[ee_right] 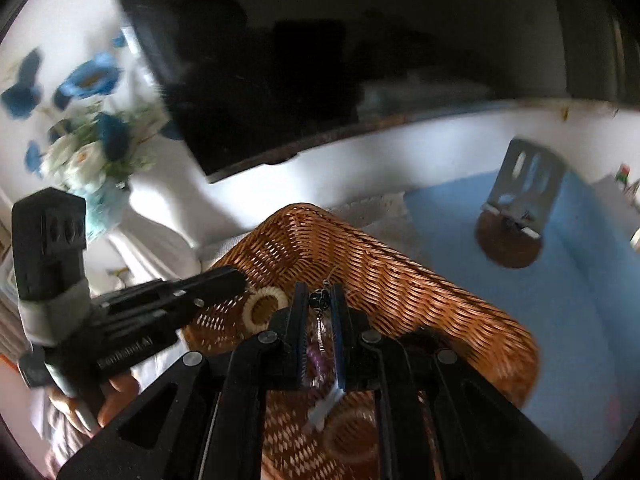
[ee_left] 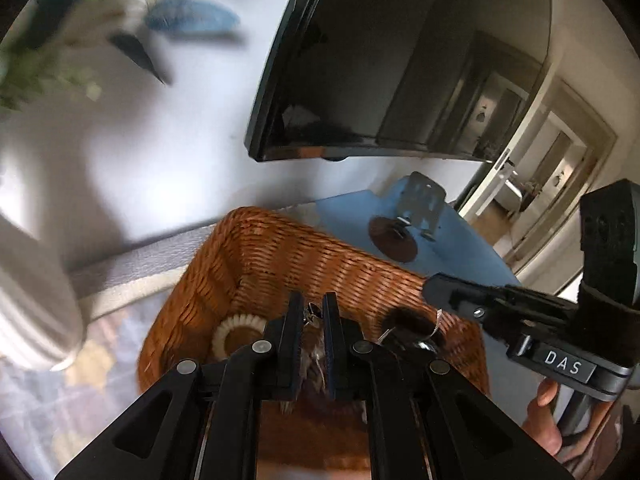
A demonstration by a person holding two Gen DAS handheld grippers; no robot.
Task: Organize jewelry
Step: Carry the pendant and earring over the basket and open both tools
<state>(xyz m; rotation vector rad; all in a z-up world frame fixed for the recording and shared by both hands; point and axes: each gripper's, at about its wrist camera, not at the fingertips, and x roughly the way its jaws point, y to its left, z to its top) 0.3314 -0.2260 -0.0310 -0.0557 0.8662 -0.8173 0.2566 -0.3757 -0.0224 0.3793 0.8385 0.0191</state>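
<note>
Left claw [ee_left: 313, 312] low in the frame's centre, fingers close together and pinching a small dark-and-silver earring [ee_left: 311, 314] above a woven wicker basket [ee_left: 280, 256]. Right claw [ee_right: 320, 304] likewise narrowed around a dark beaded earring with a thin silver chain [ee_right: 320, 312] hanging between the fingers, over the same basket [ee_right: 384, 268]. Inside the basket: a round ring of cream beads with a brown centre [ee_left: 239, 332], seen again at centre left of the right wrist view [ee_right: 265, 304], plus dark and silvery pieces at the lower right [ee_left: 412, 332], too blurred to name. Basket rectangular, orange-brown, tightly woven, standing on a counter with a pale blue mat [ee_right: 580, 288]. On the mat, upper right, a round brown disc carrying a perforated grey metal bracket [ee_right: 524, 184]. Dark glossy screen [ee_left: 400, 60] across the top. "DAS" legible on a label at the right edge of the left wrist view [ee_left: 564, 364]; lettering on the other handle blurred.
</note>
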